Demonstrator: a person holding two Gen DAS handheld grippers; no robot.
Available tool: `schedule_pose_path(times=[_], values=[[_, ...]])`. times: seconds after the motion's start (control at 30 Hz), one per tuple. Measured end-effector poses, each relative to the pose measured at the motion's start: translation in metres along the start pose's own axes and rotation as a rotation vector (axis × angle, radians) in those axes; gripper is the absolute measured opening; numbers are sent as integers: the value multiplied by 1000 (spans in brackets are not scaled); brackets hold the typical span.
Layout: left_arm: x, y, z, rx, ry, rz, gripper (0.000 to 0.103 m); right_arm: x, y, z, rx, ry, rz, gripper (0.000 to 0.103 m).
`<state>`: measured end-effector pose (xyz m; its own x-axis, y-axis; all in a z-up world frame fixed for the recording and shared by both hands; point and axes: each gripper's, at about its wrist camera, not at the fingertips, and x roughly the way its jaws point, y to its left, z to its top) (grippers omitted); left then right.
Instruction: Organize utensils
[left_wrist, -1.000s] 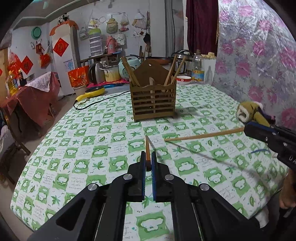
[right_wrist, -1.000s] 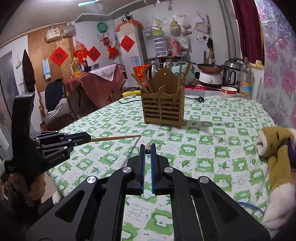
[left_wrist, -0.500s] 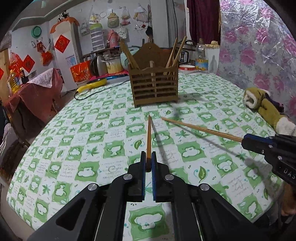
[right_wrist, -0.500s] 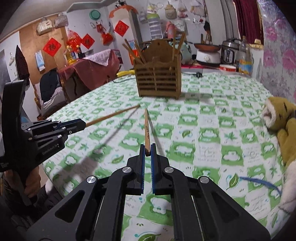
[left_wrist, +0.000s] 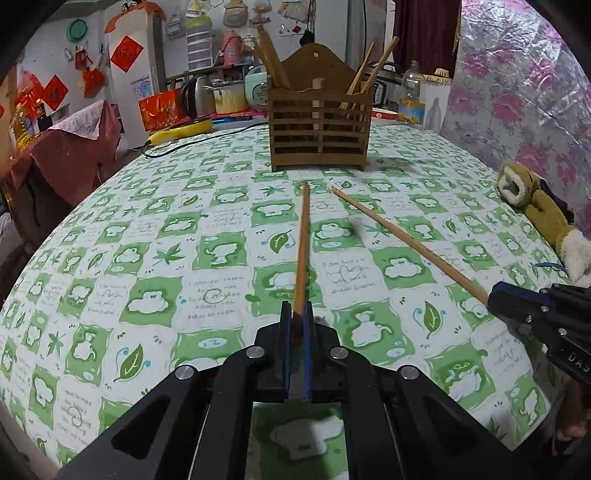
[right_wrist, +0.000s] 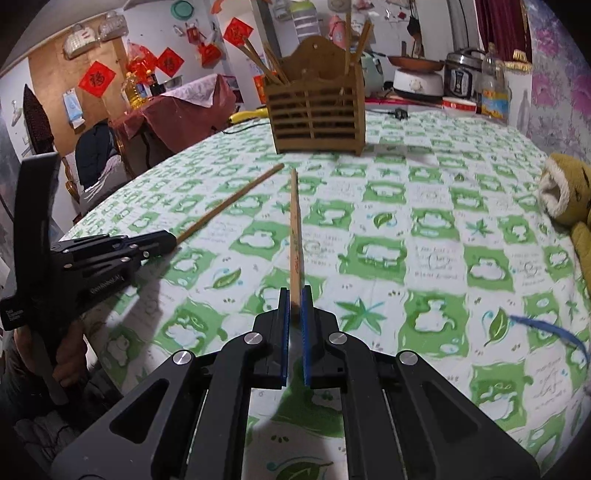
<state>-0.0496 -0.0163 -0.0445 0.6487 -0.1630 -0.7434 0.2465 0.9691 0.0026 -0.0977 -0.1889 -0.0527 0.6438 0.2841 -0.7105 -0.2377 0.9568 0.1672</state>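
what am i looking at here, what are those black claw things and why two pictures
No robot here: a person holds two hand-held grippers, and each carries a camera looking along its fingers, so there are two pictures. One view is from the left gripper, the other from the right gripper. Each is shut on one chopstick: the left chopstick and the right chopstick, both pointing at the wooden holder, which already has chopsticks in it. It stands on a table with a green checked cloth. A stuffed toy lies at the side.

Each hand-held gripper (left_wrist: 296, 317) (right_wrist: 294, 302) is matte black, with 2 blue-padded fingers (left_wrist: 284, 332), silver screws (left_wrist: 255, 352) and white lettering.
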Motion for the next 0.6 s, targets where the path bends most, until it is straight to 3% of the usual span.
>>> schedule_pose_path(times=[0.07, 0.13, 0.17, 0.23, 0.4, 0.53, 0.6], values=[[-1, 0, -2, 0, -1, 7, 17, 0, -1, -4, 8, -6, 0, 11], [-4, 2, -4, -8, -15, 10, 50, -1, -2, -6, 6, -8, 3, 15], [-7, 5, -4, -16, -24, 3, 58, -3, -2, -7, 2, -13, 0, 17], [-14, 10, -6, -34, -49, 4, 82, -5, -2, -8, -1, -28, -9, 31], [-12, 12, -5, -37, -31, -6, 83, -12, -6, -1, 22, -66, -34, 45], [-6, 3, -6, 8, 6, 6, 83, -16, -12, 4, 70, -107, -52, 84], [-4, 0, -8, 27, 16, 16, 84, -15, -18, 4, 106, -118, -33, 85]])
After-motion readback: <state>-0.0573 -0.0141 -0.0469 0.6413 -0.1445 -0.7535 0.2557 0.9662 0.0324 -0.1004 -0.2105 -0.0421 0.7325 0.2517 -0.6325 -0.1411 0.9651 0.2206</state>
